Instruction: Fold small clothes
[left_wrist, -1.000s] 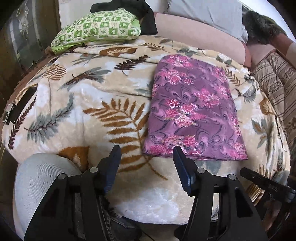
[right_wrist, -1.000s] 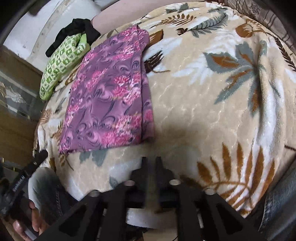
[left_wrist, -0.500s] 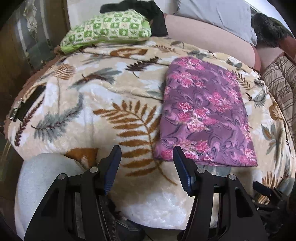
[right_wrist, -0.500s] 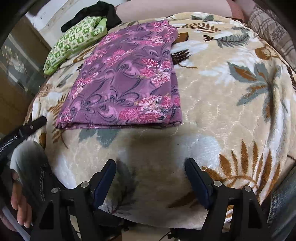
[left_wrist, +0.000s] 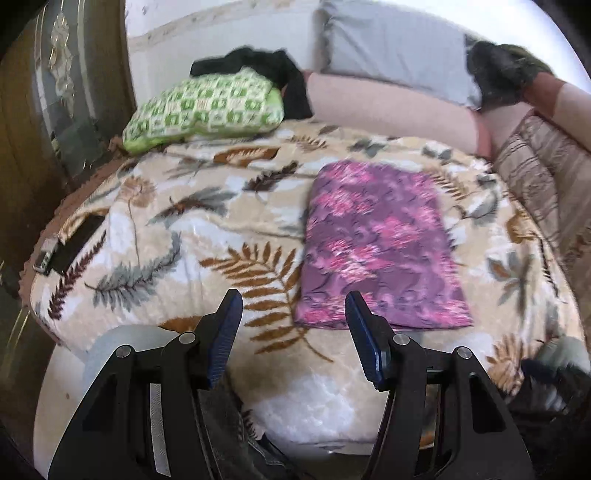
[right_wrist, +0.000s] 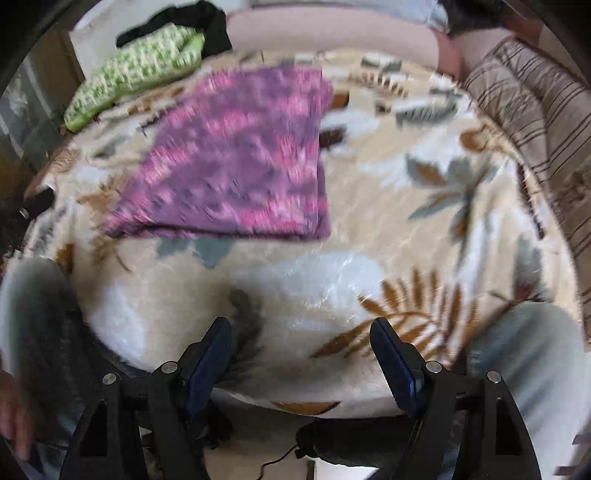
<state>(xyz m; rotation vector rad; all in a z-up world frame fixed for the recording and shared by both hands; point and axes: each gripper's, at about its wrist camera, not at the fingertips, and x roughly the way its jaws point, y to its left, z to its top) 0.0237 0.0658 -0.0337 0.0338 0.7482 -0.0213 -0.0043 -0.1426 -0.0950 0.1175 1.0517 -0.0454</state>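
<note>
Both tongs are spread and empty. Left tongs (left_wrist: 293, 339) hover over the near edge of the bed, just short of the near left corner of the purple floral cloth (left_wrist: 376, 247); no contact. Right tongs (right_wrist: 301, 365) hang at the near bed edge, well apart from the cloth.

What changed: a second ago the right tongs were pressed together. Half a second ago they had opened, and they are still open now. Left tongs stayed spread throughout. Both views have pulled back and tilted up since then, so the cloth sits farther from both tools and more of the far pillows shows. Both current frames are motion-blurred, the right more so, so the hands look to be mid-move.

Cloth state: it lies flat on the leaf-print blanket (left_wrist: 192, 236), right of centre in the left view, as a tidy rectangle. A layered edge shows along the near side in the right view (right_wrist: 236, 162), so it is folded at least once.

My read: this piece has just been released and the fold is finished or nearly so. Likely next is either one more fold from the near edge or a move to another garment. The green patterned pillow (left_wrist: 203, 107) and a dark garment (left_wrist: 266, 70) sit far left, untouched.

Risk: the plush blanket may drag the thin fabric on any regrasp.
</note>
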